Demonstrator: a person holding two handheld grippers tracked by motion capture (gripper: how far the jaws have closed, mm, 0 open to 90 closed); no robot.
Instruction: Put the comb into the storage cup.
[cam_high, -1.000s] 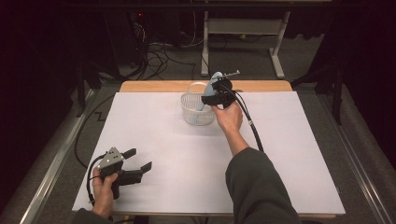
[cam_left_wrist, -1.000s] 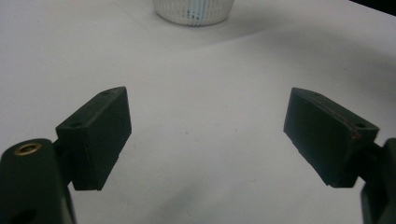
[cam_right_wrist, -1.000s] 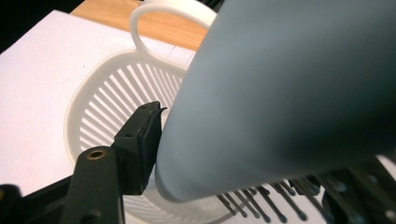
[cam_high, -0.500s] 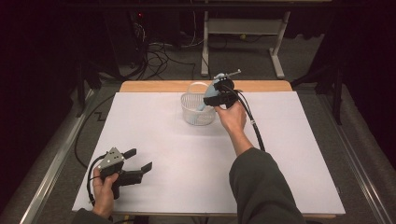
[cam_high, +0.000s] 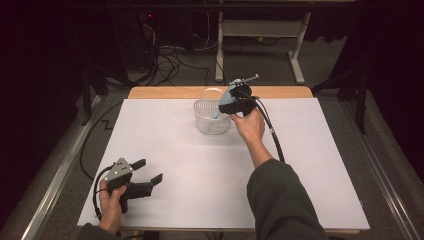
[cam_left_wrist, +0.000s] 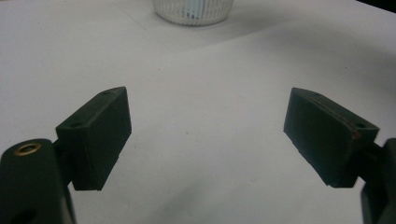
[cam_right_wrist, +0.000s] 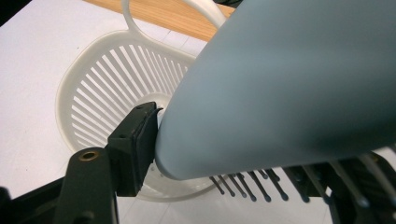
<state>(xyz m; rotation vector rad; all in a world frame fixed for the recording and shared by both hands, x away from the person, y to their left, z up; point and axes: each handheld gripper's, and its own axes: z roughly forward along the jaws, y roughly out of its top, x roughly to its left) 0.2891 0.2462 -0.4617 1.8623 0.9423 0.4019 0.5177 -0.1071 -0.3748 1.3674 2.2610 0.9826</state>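
Note:
My right gripper (cam_high: 225, 107) hovers at the rim of a white slotted basket (cam_high: 212, 125) at the table's far middle. It is shut on a light blue hairbrush (cam_high: 228, 97) that tilts with its lower end inside the basket. In the right gripper view the left pad (cam_right_wrist: 140, 135) presses against the hairbrush (cam_right_wrist: 289, 84), whose bristles face the hidden right jaw. The jaws have just been opening a little, with the brush still between them. My left gripper (cam_high: 150, 170) rests at the near left of the table, open with nothing between its fingers (cam_left_wrist: 100, 135).
A white sheet (cam_high: 175, 145) covers the table, with a wooden strip (cam_high: 165, 92) along the far edge. The right gripper's cable (cam_high: 274, 137) trails back along the forearm. Beyond the table are dark floor, cables and a metal frame (cam_high: 260, 30).

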